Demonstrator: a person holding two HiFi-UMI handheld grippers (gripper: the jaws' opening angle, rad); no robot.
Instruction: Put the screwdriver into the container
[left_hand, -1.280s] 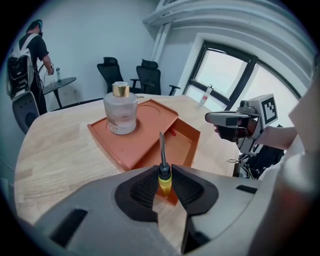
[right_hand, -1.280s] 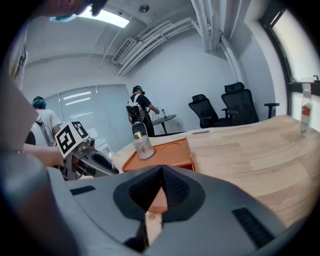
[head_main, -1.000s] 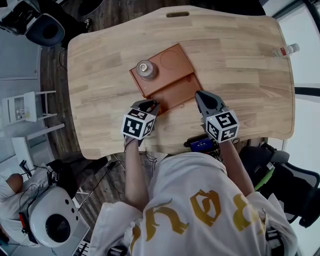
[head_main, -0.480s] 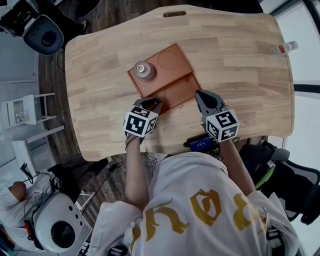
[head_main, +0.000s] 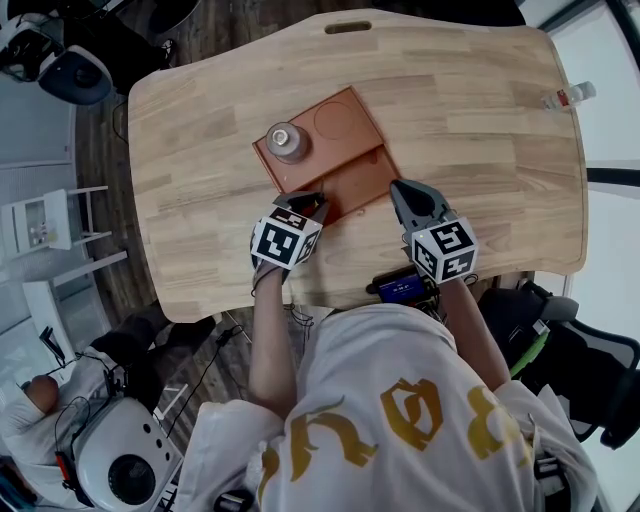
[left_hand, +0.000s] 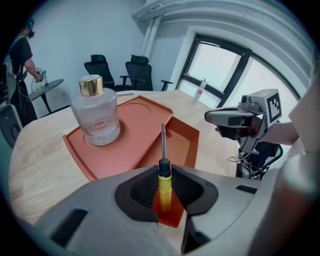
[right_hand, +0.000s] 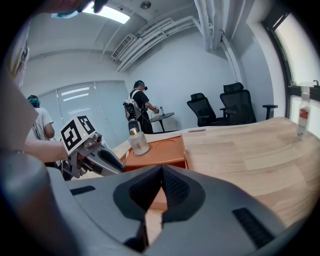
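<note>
My left gripper (head_main: 305, 204) is shut on a screwdriver (left_hand: 164, 176) by its yellow handle. The metal shaft points forward over the lower compartment of the orange tray container (head_main: 352, 176). In the left gripper view the tray (left_hand: 142, 132) lies just beyond the jaws, and a glass bottle with a gold cap (left_hand: 97, 114) stands in its left round recess. That bottle (head_main: 288, 141) sits at the tray's far left in the head view. My right gripper (head_main: 401, 191) is shut and empty, hovering by the tray's near right corner.
A wooden table (head_main: 480, 150) carries the tray. A small plastic bottle (head_main: 571, 97) stands at its far right edge. A blue device (head_main: 402, 288) hangs by the near edge. Office chairs (right_hand: 227, 105) and people stand beyond the table.
My left gripper has crept a little forward toward the tray with the screwdriver in it. The right gripper has stayed where it was.
</note>
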